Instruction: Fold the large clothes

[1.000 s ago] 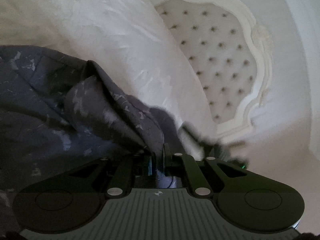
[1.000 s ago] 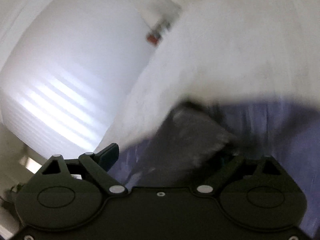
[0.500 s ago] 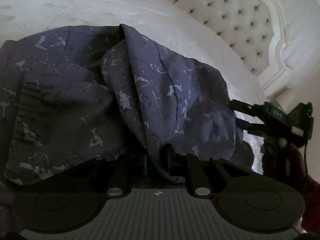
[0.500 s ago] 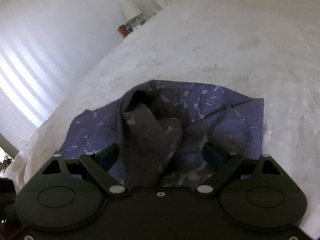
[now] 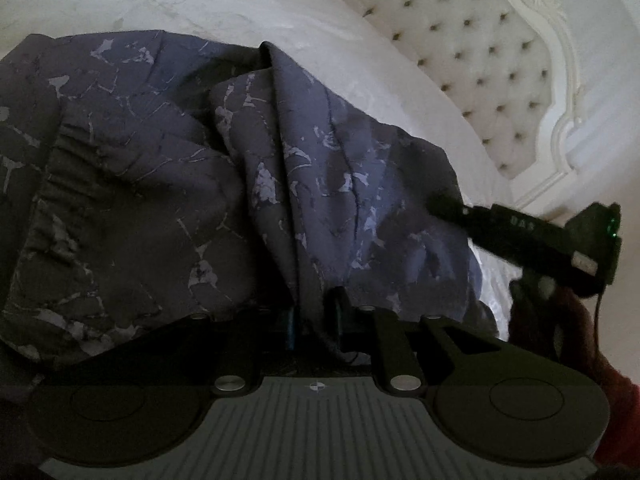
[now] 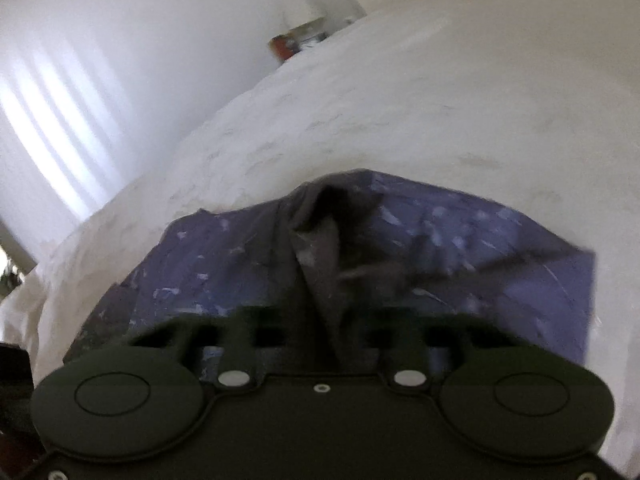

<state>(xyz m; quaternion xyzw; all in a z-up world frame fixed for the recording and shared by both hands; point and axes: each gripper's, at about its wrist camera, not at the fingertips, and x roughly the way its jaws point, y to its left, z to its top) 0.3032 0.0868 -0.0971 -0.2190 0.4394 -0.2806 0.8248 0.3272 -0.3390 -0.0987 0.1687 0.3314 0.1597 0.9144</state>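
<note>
Left wrist view: my left gripper (image 5: 313, 316) nearly closed, pinching ridge of dark patterned garment (image 5: 160, 200). Garment lies on white bed (image 5: 240, 8), spread ahead and to left; ridge runs away from me. My right gripper (image 5: 448, 206) reaches in from right, onto garment's right edge. One garment, one tufted headboard (image 5: 500, 72).

Right wrist view: blurred. My right gripper (image 6: 320, 344) has just been closing, fold of garment (image 6: 460, 260) between jaws; firm grip, cannot tell.
</note>
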